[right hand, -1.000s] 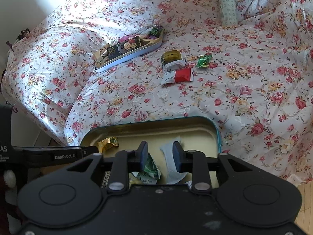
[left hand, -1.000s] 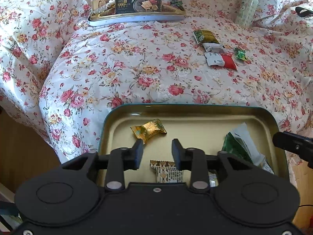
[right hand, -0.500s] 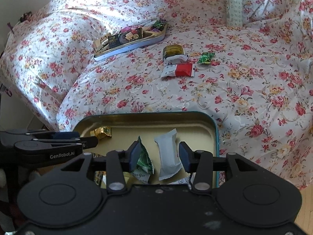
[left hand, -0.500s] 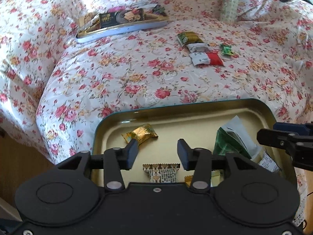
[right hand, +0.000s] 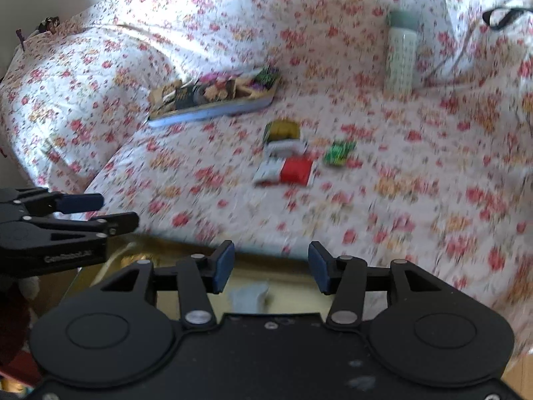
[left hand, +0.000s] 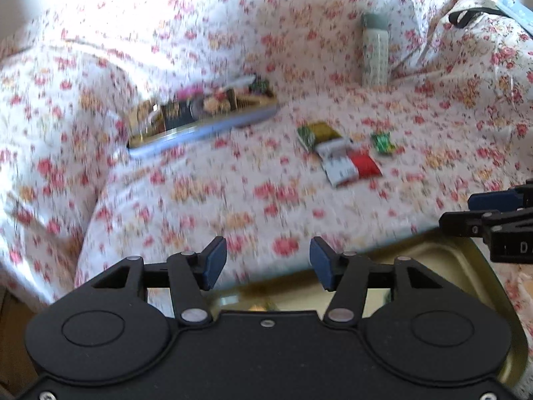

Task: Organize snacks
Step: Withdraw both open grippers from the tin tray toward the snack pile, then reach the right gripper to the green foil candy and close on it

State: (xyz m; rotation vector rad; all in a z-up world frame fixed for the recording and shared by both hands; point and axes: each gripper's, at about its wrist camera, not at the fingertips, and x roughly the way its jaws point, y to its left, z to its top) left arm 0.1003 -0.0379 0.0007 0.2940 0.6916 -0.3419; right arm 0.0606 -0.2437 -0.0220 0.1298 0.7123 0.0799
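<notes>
- Risk: both views are motion-blurred; a fast reach over the soft bed point(right hand: 416, 200) may miss the flat packets point(right hand: 286, 170) or snag cloth.
- Left claw point(left hand: 268, 263): jaws wide apart, empty, above the tin point(left hand: 466, 260).
- Right claw point(right hand: 271, 266): jaws wide apart, empty; loose packets lie well ahead on the bed.

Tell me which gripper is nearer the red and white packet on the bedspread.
Roughly level, so I cannot tell. The left gripper and right gripper hover open, side by side, over the near tin; the packet lies well ahead of both.
</notes>
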